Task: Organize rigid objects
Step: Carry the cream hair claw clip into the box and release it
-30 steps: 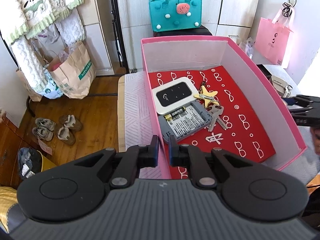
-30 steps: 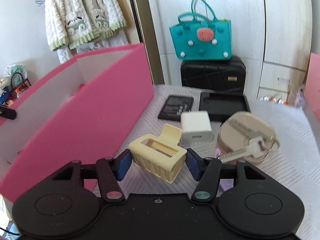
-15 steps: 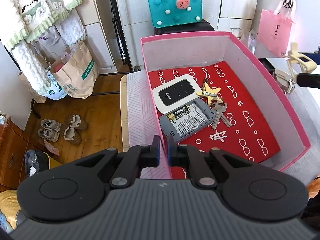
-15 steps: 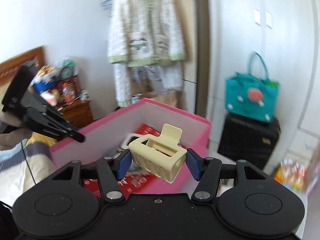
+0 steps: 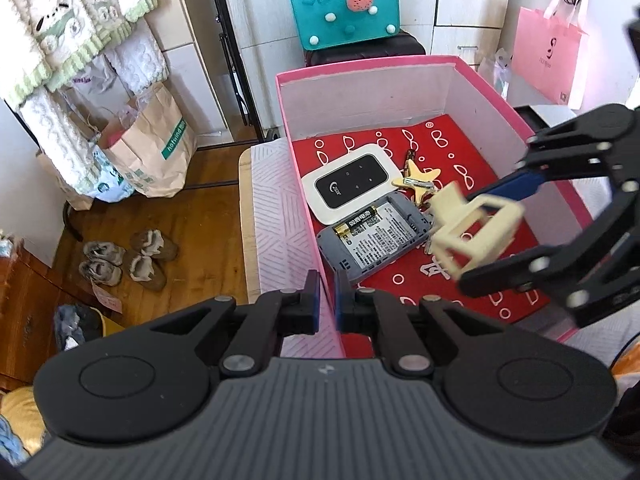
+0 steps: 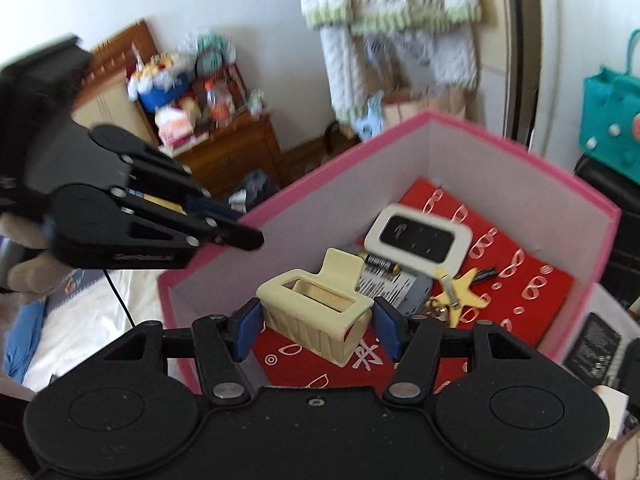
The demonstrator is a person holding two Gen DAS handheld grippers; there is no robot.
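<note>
My right gripper is shut on a cream hair claw clip and holds it above the inside of the pink box. In the left wrist view the clip hangs over the red lining, held by the right gripper. My left gripper is shut on the box's near left wall. In the box lie a white pocket router, a grey open-backed device with a battery and keys with a yellow star fob.
The box stands on a white patterned table. A teal bag on a black suitcase is behind it, a pink paper bag at the right. A black battery pack lies outside the box. Shoes are on the wood floor.
My right gripper carried the clip from the table beside the box, up over the wall, to above the box's inside. My left gripper stayed on the box wall.
</note>
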